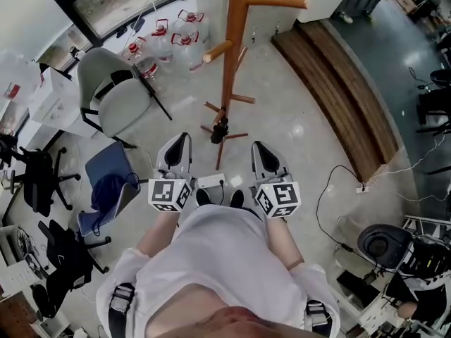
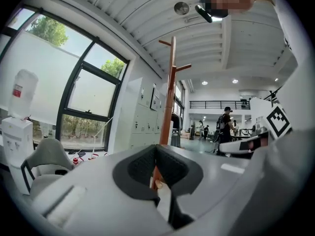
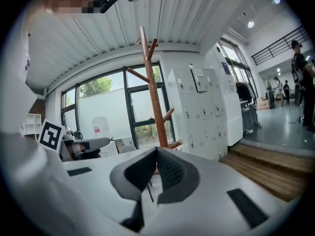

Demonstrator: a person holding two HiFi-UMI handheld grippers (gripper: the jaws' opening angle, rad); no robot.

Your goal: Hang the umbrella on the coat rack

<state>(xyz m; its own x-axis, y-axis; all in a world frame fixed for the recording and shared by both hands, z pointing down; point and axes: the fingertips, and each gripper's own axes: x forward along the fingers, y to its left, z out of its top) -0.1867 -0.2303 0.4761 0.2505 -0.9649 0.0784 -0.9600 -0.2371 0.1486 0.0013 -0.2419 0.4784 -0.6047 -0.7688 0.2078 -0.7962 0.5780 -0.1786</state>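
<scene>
The left gripper [image 1: 180, 139] and the right gripper [image 1: 259, 148] each have their jaws pressed together on nothing. Ahead, between them, stands the orange wooden coat rack [image 1: 232, 48]. What looks like the black folded umbrella [image 1: 220, 129] sits low against its pole.

Grey chair [image 1: 116, 97] near water bottles [image 1: 173, 32]

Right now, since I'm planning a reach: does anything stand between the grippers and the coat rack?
Nothing visible does. The left gripper and right gripper, both shut and empty, face the coat rack directly; the grey chair stands off to the left.
</scene>
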